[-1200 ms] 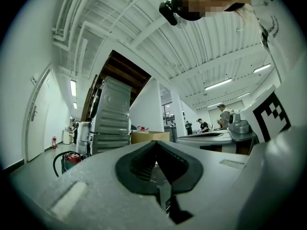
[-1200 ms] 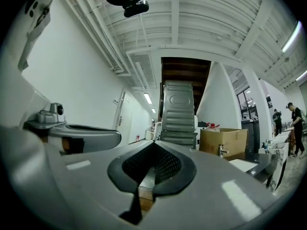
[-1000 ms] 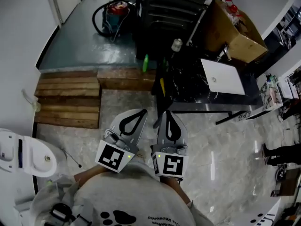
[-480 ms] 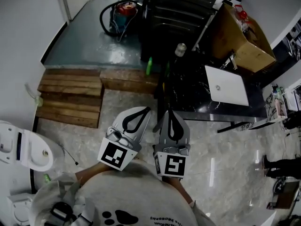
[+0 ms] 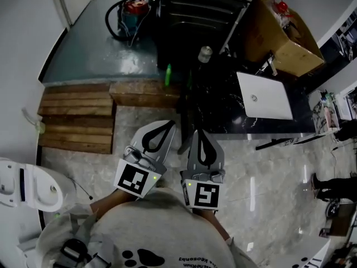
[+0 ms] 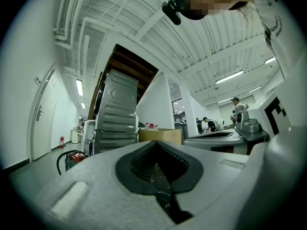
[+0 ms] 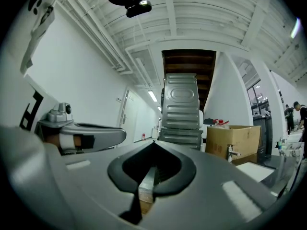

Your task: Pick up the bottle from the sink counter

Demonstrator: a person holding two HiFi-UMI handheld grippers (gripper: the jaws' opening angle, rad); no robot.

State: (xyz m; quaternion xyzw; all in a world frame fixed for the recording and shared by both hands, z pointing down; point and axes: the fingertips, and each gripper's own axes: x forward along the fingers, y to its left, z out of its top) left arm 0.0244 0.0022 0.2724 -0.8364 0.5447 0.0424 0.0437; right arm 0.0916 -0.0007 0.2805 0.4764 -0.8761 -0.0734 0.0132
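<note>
A small clear bottle (image 5: 205, 53) with a pale cap stands at the far left end of the black sink counter (image 5: 223, 108), beside the white basin (image 5: 264, 95). My left gripper (image 5: 167, 125) and right gripper (image 5: 198, 133) are held side by side close to the body, over the marble floor and short of the counter's near edge. Both point toward the counter. In the left gripper view the left gripper (image 6: 154, 142) is shut with nothing in it. The right gripper (image 7: 154, 142) looks the same in its own view, shut and empty. The bottle does not show in either gripper view.
A cardboard box (image 5: 281, 32) and a faucet (image 5: 269, 65) sit behind the basin. A dark metal unit (image 5: 201, 10) rises at the counter's far left. A green bottle (image 5: 168, 74) stands by wooden pallets (image 5: 78, 119). A red canister with hose (image 5: 131, 7) is beyond; a white toilet (image 5: 28, 186) is near left.
The head view sways slightly. Both grippers stay shut and side by side in front of the body, at much the same distance from the counter.
</note>
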